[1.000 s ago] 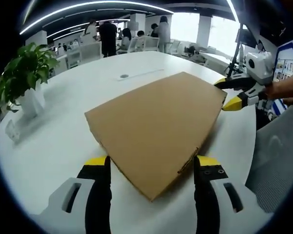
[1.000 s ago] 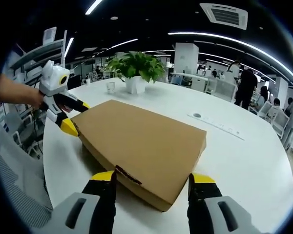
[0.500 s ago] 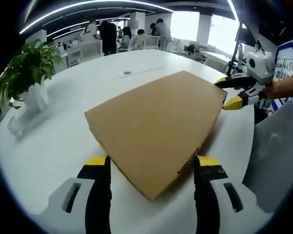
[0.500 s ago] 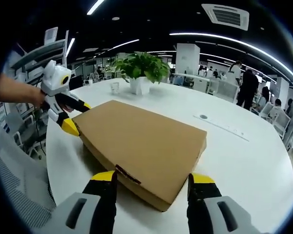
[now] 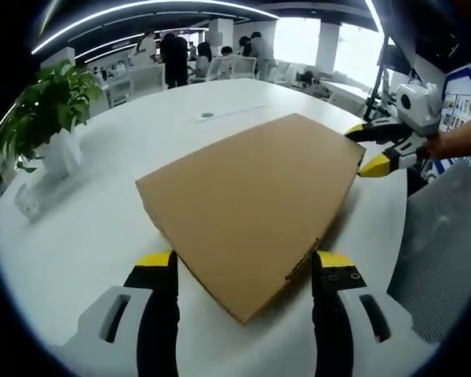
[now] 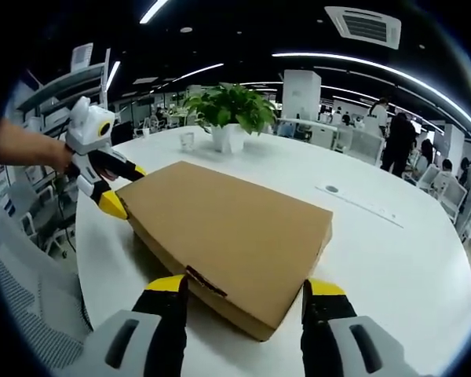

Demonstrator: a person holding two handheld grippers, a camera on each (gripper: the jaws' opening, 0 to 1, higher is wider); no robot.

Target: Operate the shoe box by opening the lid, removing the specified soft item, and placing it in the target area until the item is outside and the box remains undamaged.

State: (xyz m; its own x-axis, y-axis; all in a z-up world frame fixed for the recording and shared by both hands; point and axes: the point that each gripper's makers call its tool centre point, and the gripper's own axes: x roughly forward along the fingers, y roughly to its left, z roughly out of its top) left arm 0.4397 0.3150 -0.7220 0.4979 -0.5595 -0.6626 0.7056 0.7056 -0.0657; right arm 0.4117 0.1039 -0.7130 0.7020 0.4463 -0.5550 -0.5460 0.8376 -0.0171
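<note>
A: Where's your shoe box point(image 5: 251, 204)?

B: Flat on the white bench point(image 5: 86, 236), lid shut, no item out. Plain brown cardboard, one corner pointing at your left claw point(image 5: 243, 271).

A: Left claw state?

B: Wide open, the 2 jaws straddle that near corner, nothing clamped. In the right gripper view you see it at the box's far left corner point(image 6: 114, 188), yellow tips just at the edge; contact unclear.

A: Right claw point(image 6: 243, 294)?

B: Also wide open, jaws either side of its near corner with the dark tape strip point(image 6: 206, 283). Holding nothing. In the left gripper view its tips sit at the far right corner point(image 5: 369, 149).

A: Anything else?

B: Potted plant point(image 6: 231, 114) on the bench, well apart from the box. People point(image 5: 173, 59) standing in the background.
</note>
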